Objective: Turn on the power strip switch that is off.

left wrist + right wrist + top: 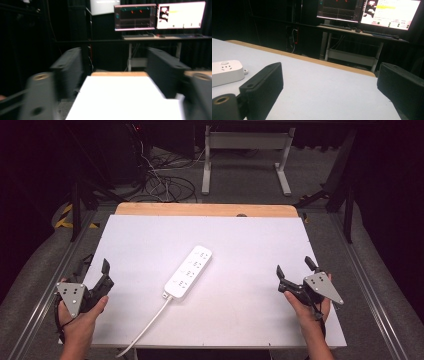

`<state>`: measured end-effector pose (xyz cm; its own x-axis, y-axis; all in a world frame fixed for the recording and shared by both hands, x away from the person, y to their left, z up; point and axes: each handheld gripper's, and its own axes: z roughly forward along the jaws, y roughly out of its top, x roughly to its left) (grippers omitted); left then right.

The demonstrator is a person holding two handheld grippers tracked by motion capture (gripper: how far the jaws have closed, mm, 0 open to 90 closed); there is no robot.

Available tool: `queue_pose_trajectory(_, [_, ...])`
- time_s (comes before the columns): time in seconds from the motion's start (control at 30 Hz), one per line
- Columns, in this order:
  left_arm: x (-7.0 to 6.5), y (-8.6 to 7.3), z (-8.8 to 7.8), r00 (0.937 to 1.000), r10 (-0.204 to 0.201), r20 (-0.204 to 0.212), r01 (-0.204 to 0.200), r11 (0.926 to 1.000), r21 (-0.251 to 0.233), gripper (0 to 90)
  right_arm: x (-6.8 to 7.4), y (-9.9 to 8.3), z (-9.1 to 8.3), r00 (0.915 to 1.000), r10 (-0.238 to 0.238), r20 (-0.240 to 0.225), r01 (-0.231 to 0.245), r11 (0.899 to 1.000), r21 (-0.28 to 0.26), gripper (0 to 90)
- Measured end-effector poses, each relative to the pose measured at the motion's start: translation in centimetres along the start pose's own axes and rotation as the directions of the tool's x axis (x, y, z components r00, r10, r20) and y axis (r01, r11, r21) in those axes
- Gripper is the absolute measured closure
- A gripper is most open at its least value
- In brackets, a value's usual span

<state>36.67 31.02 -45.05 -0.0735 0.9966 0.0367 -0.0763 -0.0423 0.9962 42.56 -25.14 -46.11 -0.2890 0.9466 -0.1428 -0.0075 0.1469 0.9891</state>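
A white power strip [189, 272] lies slantwise in the middle of the white tabletop [250, 240], and its white cable [150, 322] runs off the near edge. One end of the strip [225, 71] also shows at the left of the right gripper view. My left gripper [95, 270] is held at the table's near left edge, its jaws [115, 53] apart with nothing between them. My right gripper [294, 266] hovers over the near right of the table, open wide [330, 67] and empty. Both grippers are well away from the strip.
A wooden strip [205, 209] borders the table's far edge. Beyond it stand a white desk frame [245, 150] and a tangle of floor cables [165, 182]. Lit monitors [160, 16] sit on a desk further back. Metal rails run along both sides of the table.
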Motion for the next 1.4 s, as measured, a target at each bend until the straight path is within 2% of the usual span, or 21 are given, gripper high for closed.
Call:
queue_pose_trajectory(0.03, [-0.1, 0.1, -0.1, 1.0000, 0.008, 0.000, -0.008, 1.0000, 0.005, 43.0, 0.0, 0.0, 0.0, 1.0000, 0.000, 0.001, 0.000, 1.000, -0.001, 7.1])
queue_pose_trajectory(0.07, [-0.2, 0.2, -0.2, 0.9999, 0.011, -0.004, -0.011, 0.9999, 0.003, 43.0, 0.0, 0.0, 0.0, 1.0000, 0.000, 0.001, 0.000, 1.000, -0.001, 7.1])
queue_pose_trajectory(0.1, [-0.2, 0.3, -0.3, 0.9999, -0.013, 0.003, 0.013, 0.9999, 0.006, 56.4, 0.0, 0.0, 0.0, 1.0000, -0.001, -0.002, 0.001, 1.000, -0.001, 7.3])
queue_pose_trajectory(0.17, [-0.2, 0.6, -0.5, 0.9981, -0.058, 0.019, 0.058, 0.9981, 0.019, 65.5, 0.0, 0.0, 0.0, 1.0000, 0.000, -0.001, 0.000, 1.000, -0.001, 7.9])
queue_pose_trajectory(0.2, [-0.2, 0.7, -0.5, 0.9979, -0.062, 0.019, 0.062, 0.9979, 0.017, 65.5, 0.0, 0.0, 0.0, 1.0000, 0.000, -0.001, 0.000, 1.000, -0.001, 7.9])
queue_pose_trajectory(0.23, [-0.2, 0.9, -0.6, 0.9971, -0.072, 0.027, 0.071, 0.9973, 0.018, 71.7, 0.0, 0.0, 0.0, 1.0000, 0.001, -0.004, -0.001, 1.000, 0.002, 8.8])
queue_pose_trajectory(0.27, [-0.2, 1.0, -0.6, 0.9969, -0.075, 0.025, 0.074, 0.9971, 0.016, 72.6, 0.0, 0.0, 0.0, 1.0000, 0.004, 0.001, -0.004, 1.000, 0.004, 8.8])
queue_pose_trajectory(0.43, [-0.5, 1.6, -0.7, 0.9977, -0.062, 0.026, 0.062, 0.9981, 0.007, 77.7, -0.1, -0.1, -0.1, 1.0000, 0.005, -0.005, -0.005, 1.000, 0.002, 10.2])
queue_pose_trajectory(0.53, [-0.6, 2.0, -0.8, 0.9974, -0.061, 0.037, 0.061, 0.9981, 0.012, 89.3, -0.1, -0.1, -0.2, 1.0000, 0.002, -0.009, -0.002, 1.000, 0.002, 11.4])
queue_pose_trajectory(0.63, [-0.8, 2.5, -1.0, 0.9955, -0.057, 0.076, 0.055, 0.9981, 0.028, 90.0, -0.1, -0.1, -0.2, 0.9999, 0.002, -0.012, -0.002, 1.000, 0.003, 11.2])
queue_pose_trajectory(0.67, [-1.0, 2.7, -1.0, 0.9942, -0.041, 0.100, 0.038, 0.9988, 0.029, 90.0, -0.1, -0.1, -0.2, 0.9999, 0.002, -0.011, -0.002, 1.000, 0.001, 11.0])
queue_pose_trajectory(0.73, [-1.1, 2.8, -1.0, 0.9932, -0.030, 0.112, 0.027, 0.9992, 0.030, 90.0, -0.1, -0.1, -0.2, 1.0000, 0.004, -0.009, -0.004, 1.000, 0.004, 10.8])
queue_pose_trajectory(0.93, [-2.2, 3.5, -0.5, 0.9841, -0.006, 0.177, -0.006, 0.9977, 0.068, 90.0, -0.1, -0.2, -0.1, 0.9999, 0.003, -0.011, -0.003, 1.000, 0.009, 10.0])
queue_pose_trajectory(1.0, [-2.4, 3.6, -0.5, 0.9832, -0.002, 0.182, -0.012, 0.9972, 0.074, 90.0, -0.1, -0.2, -0.1, 1.0000, 0.001, -0.009, -0.001, 1.000, 0.010, 9.7])
queue_pose_trajectory(1.2, [-3.4, 3.8, 0.0, 0.9732, 0.027, 0.228, -0.052, 0.9932, 0.104, 90.0, -0.3, -0.2, -0.1, 0.9999, 0.010, -0.010, -0.010, 1.000, 0.014, 5.7])
queue_pose_trajectory(1.33, [-4.2, 3.6, 0.5, 0.9664, 0.058, 0.250, -0.092, 0.9879, 0.125, 90.0, -0.3, -0.2, -0.1, 0.9999, 0.011, -0.010, -0.010, 1.000, 0.014, 4.9])
queue_pose_trajectory(1.4, [-4.7, 3.6, 0.8, 0.9647, 0.056, 0.257, -0.093, 0.9871, 0.131, 90.0, -0.3, -0.2, 0.0, 0.9999, 0.008, -0.009, -0.008, 1.000, 0.013, 4.6])
